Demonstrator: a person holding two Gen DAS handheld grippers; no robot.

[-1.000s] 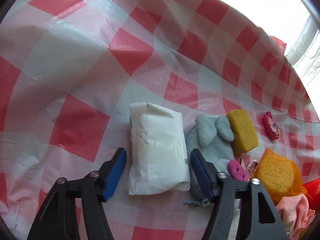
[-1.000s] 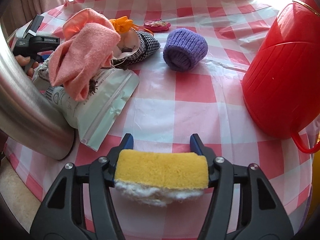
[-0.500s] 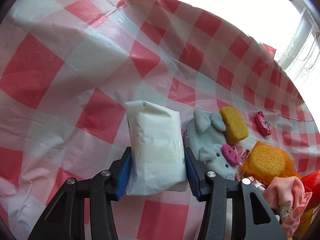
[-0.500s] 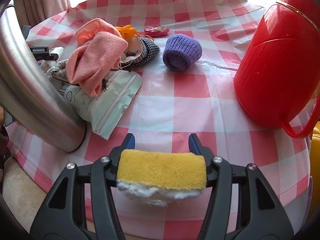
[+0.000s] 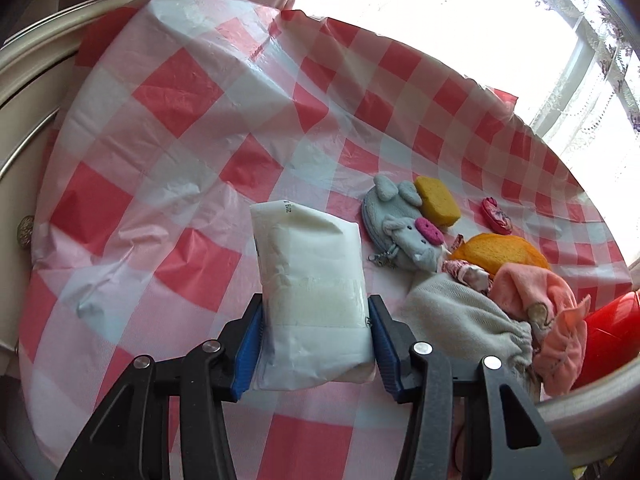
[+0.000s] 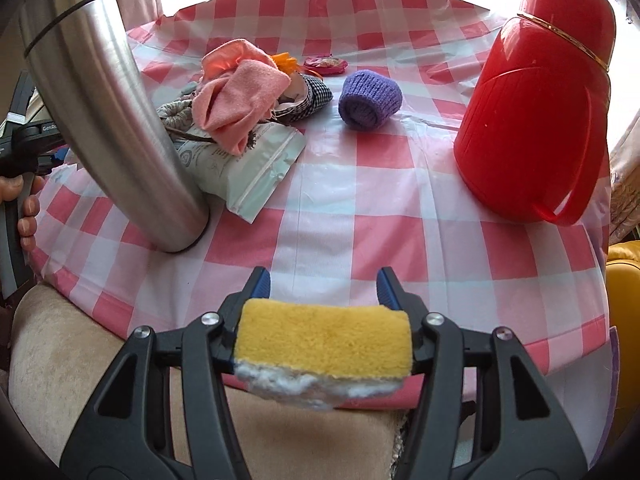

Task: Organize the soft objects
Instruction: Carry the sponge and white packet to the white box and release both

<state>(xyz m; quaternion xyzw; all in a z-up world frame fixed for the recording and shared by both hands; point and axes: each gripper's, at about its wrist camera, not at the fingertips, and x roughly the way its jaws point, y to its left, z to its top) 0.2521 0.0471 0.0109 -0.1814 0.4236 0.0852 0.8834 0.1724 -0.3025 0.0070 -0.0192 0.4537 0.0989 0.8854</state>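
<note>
My left gripper [image 5: 314, 334] is shut on a white soft packet [image 5: 310, 280] and holds it above the red-checked tablecloth [image 5: 180, 128]. To its right lie a grey plush mouse pouch [image 5: 400, 228], a yellow sponge [image 5: 436, 202], an orange sponge [image 5: 504, 254], a grey cloth [image 5: 460, 320] and a pink cloth [image 5: 548, 312]. My right gripper [image 6: 323, 292] is shut on a yellow sponge with a white underside [image 6: 322, 344], held above the table's near edge. The right wrist view shows the pink cloth [image 6: 240, 92], a purple knitted roll [image 6: 370, 98] and a pale resealable pouch [image 6: 248, 168].
A tall steel flask [image 6: 112, 120] stands at the left in the right wrist view. A red thermos jug [image 6: 536, 112] stands at the right. A small pink floral item [image 5: 496, 220] lies beyond the sponges. A beige cushion [image 6: 60, 352] sits below the table edge.
My left gripper closed on the white packet and lifted it back from the table. My right gripper drew back toward the near edge with its sponge still held.
</note>
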